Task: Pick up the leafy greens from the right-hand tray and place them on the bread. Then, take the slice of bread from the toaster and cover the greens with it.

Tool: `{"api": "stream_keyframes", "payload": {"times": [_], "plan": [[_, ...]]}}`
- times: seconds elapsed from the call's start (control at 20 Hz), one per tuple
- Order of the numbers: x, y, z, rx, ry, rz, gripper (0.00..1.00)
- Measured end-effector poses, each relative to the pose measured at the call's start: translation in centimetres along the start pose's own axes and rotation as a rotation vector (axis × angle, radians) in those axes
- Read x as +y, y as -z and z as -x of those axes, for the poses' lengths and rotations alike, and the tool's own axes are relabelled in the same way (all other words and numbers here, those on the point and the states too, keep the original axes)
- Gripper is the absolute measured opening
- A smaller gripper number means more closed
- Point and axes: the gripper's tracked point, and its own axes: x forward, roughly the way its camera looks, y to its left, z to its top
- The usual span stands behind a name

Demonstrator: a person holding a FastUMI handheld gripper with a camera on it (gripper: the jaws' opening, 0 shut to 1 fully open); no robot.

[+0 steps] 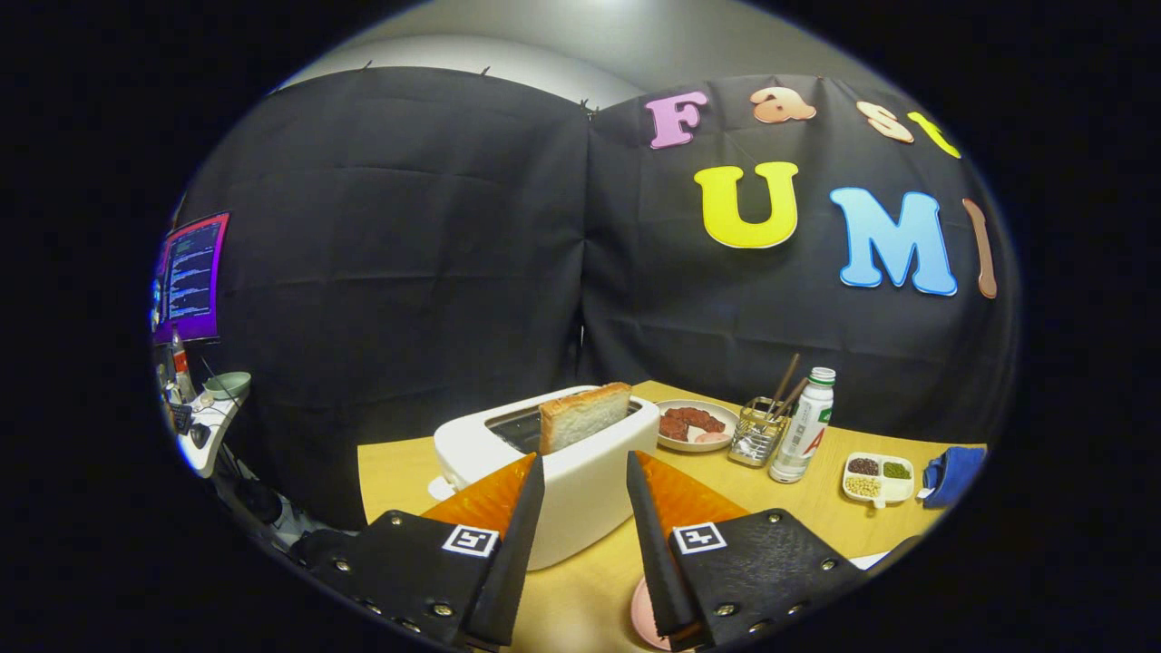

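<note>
The fingers [585, 472] are held apart, with nothing gripped between them. The toaster [553, 472] is positioned just ahead of them near the surface's [816, 508] left edge; a bread slice [583, 414] is seated upright in its slot.

bottle [804, 426], chopstick holder [756, 433], sausage plate [697, 425]

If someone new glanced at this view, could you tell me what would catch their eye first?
Probably the white toaster just ahead of the open hand-held gripper, with a bread slice standing up out of its slot. Beyond it on the wooden table are a plate of reddish food, a bottle and a small divided dish.
</note>
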Motion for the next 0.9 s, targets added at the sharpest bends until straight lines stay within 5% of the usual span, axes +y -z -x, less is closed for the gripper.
{"api": "stream_keyframes", "payload": {"times": [0.3,0.65,0.9], "plan": [[2.1,-1.0,-4.2,-0.052,0.062,0.019,0.59],[0.1,-1.2,-8.9,-0.084,0.263,-0.062,0.59],[-0.7,0.2,-11.2,-0.051,0.318,-0.116,0.59]]}}
